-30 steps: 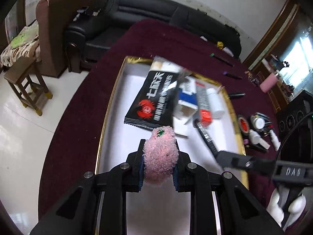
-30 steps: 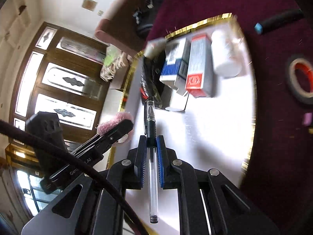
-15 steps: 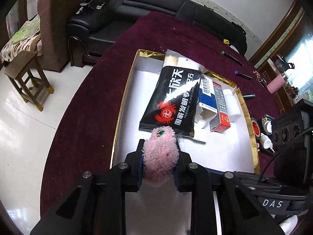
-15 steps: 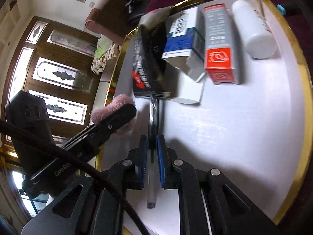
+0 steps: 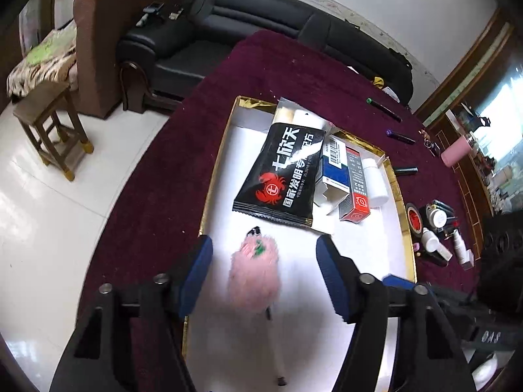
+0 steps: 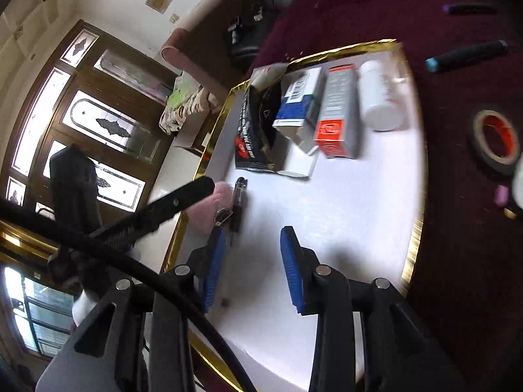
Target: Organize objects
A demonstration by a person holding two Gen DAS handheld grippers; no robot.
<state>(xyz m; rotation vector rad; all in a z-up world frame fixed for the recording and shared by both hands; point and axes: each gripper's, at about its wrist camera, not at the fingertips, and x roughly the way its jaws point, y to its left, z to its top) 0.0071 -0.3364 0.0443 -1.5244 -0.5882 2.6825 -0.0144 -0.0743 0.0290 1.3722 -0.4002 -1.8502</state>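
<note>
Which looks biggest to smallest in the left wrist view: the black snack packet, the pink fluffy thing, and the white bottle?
1. black snack packet
2. pink fluffy thing, though it lies nearer the camera, which inflates it
3. white bottle

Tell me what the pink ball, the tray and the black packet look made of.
Pink ball: soft fuzzy fibre, matte; shaggy blurred outline.
Tray: likely cardboard, white matte floor, shiny gold foil rim.
Black packet: glossy plastic film, probably; bright glare streaks, crimped end seam.

Pink toy (image 5: 255,274): fluffy plush. Tray (image 5: 397,192): shiny gold foil rim, smooth white floor. Black pouch (image 5: 281,176), centre frame: glossy plastic. Tablecloth (image 5: 157,189): matt maroon velvet-like.
</note>
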